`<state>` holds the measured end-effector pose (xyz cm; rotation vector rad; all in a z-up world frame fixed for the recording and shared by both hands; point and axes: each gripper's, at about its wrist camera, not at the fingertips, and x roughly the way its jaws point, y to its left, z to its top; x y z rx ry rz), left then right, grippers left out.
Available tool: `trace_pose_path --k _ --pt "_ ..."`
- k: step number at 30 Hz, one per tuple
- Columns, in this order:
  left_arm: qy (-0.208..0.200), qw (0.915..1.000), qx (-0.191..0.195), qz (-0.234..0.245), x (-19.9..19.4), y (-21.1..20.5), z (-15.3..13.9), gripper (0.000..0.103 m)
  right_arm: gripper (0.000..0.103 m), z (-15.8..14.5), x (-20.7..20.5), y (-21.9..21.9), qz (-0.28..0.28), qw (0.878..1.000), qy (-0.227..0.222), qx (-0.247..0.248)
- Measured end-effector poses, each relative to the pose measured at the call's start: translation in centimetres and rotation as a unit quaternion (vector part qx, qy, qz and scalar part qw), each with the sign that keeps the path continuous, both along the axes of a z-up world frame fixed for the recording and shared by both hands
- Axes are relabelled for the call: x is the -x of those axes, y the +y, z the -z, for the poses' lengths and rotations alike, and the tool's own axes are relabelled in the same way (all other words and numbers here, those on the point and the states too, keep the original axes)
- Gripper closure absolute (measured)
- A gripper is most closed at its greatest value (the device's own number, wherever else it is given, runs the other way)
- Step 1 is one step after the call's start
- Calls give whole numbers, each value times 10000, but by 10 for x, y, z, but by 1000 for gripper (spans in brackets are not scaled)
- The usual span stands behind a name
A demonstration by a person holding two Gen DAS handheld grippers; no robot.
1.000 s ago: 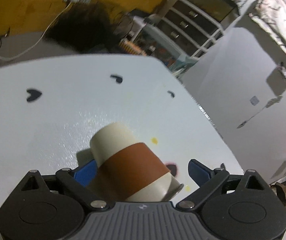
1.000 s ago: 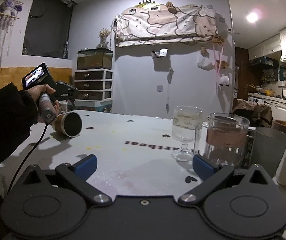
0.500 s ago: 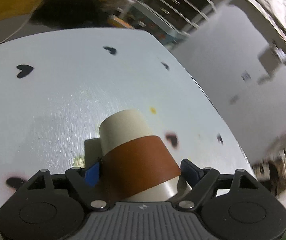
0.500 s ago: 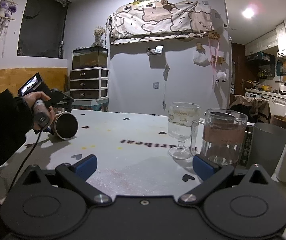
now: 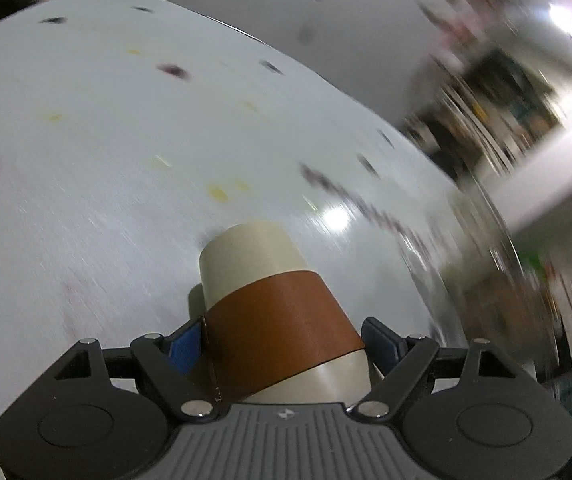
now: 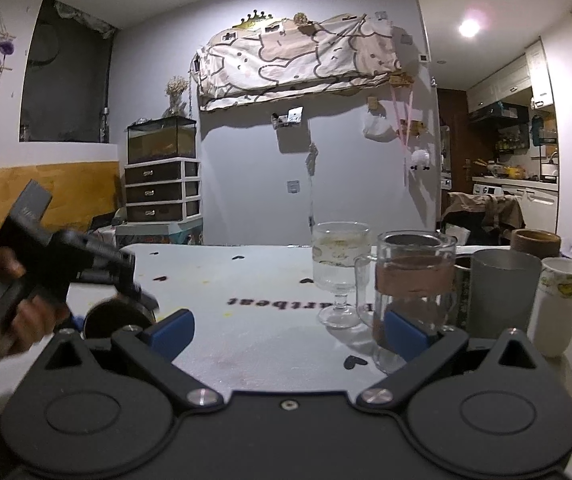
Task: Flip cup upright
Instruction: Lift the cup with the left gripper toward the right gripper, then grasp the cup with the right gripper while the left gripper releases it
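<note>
The left gripper (image 5: 282, 340) has its jaws clamped on the cup (image 5: 274, 320), base pointing away over the bench (image 5: 106, 160). The right gripper (image 6: 286, 330), jaws apart, hovers before a goblet (image 6: 339, 272) and mug (image 6: 413, 292).

The white heart-dotted tabletop (image 6: 254, 344) lies bare across its middle. On its right side, a stemmed clear glass (image 6: 339, 272), a clear glass mug (image 6: 413, 296), a grey metal tumbler (image 6: 501, 292) and a white floral cup (image 6: 557, 304) crowd together, blocking passage there.

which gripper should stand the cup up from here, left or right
Left. The left gripper is already shut on the cup, base pointing away over the table. The right gripper is open, empty, and near the glass mug.
</note>
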<state>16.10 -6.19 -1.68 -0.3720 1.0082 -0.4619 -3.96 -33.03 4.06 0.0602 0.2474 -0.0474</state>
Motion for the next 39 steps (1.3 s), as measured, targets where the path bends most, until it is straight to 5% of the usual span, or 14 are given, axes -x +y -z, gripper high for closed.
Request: trace_pose_path --k 7,10,20,27,30,39 --pt "-178 9906 -488 1268 35 -27 -3 17 0 -9 5 -10 48 10000 -45 -52" --pt "-221 9841 -833 1555 41 -36 1 6 0 -11 -4 -15 -13 9998 122 -154" --pt "-622 9799 -1149 1506 58 -30 1 4 0 -7 -98 -12 -795 9819 1363 -1051" --pt "-1217 9657 -1656 1585 83 -21 1 4 1 14 -153 25 -1288 9583 2291 -1117" --pt "-1415 9618 -1826 1470 92 -8 4 4 1 28 -157 29 -1208 9541 2567 -955" --pt "-1486 9755 -1570 407 81 42 11 4 1 37 -106 -2 -922 9545 2611 -1102"
